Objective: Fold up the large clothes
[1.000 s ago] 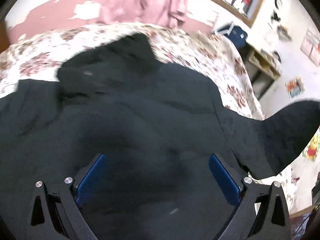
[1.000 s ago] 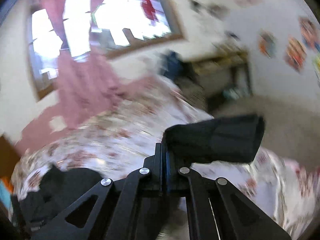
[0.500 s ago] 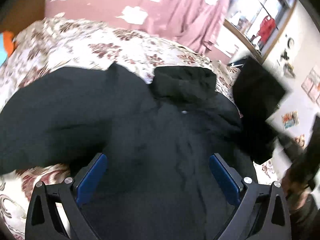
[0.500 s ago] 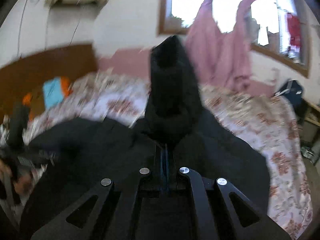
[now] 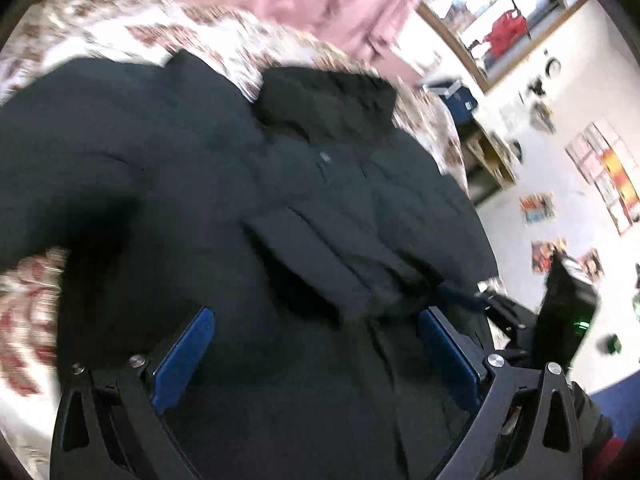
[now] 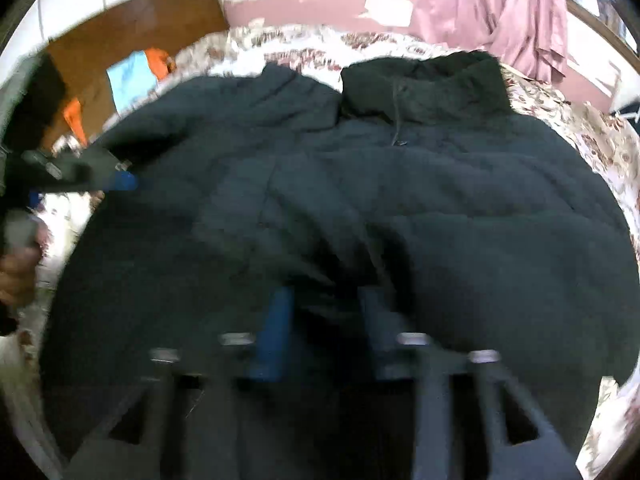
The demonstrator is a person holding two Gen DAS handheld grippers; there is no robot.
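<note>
While the right gripper [image 6: 324, 312] opens over the black jacket [image 6: 400, 200], the left gripper [image 5: 316, 340], jaws wide and empty, should flatten the folded sleeve toward the bed [image 6: 600, 136] edge.

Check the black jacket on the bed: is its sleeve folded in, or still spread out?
Folded in. One sleeve lies across the front of the black jacket; the other sleeve is still spread on the floral bedspread.

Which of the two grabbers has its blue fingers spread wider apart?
The left gripper: its blue fingers stand far apart over the black jacket. The right gripper shows a narrower gap, its jaws opening.
</note>
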